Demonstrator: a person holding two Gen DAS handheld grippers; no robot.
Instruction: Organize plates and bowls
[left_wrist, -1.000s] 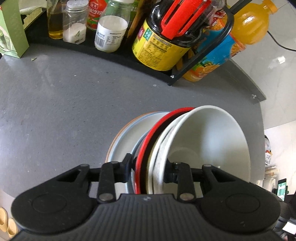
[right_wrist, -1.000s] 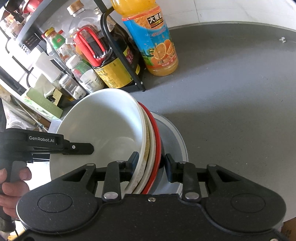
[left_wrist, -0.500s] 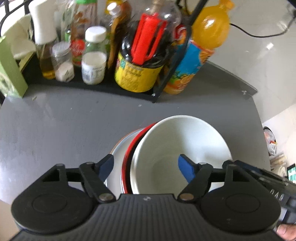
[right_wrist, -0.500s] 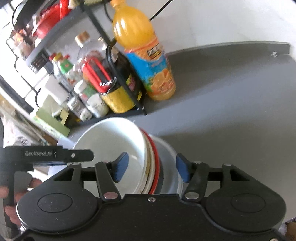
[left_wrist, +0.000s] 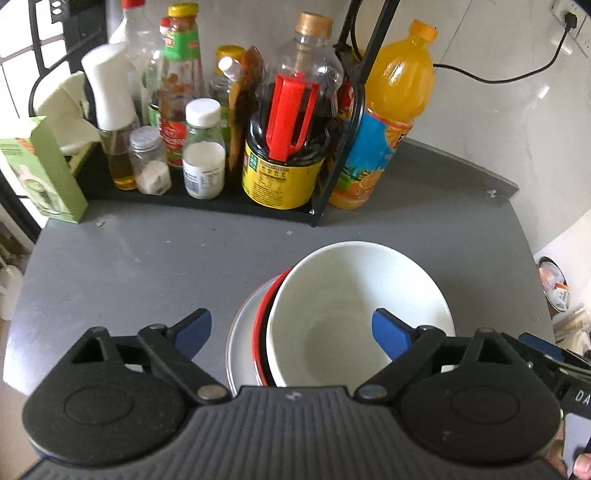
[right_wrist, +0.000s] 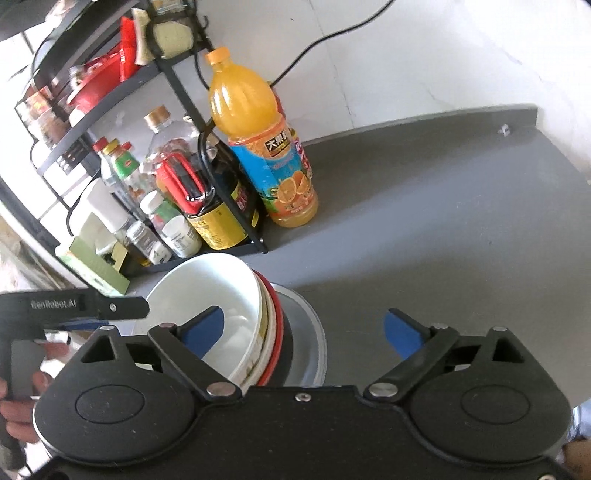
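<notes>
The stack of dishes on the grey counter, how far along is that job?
Stacking looks done: the white ceramic bowl sits nested in the red-rimmed dish on the pale round plate. Nothing is in hand; left gripper and right gripper are open. No loose dishes are visible.

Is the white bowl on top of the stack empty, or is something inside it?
Empty. The left wrist view looks down into the white bowl: bare white walls and bottom, nothing lying inside.

bright daylight, glare on pale wall, fisheye-bent edges, soft corners
</notes>
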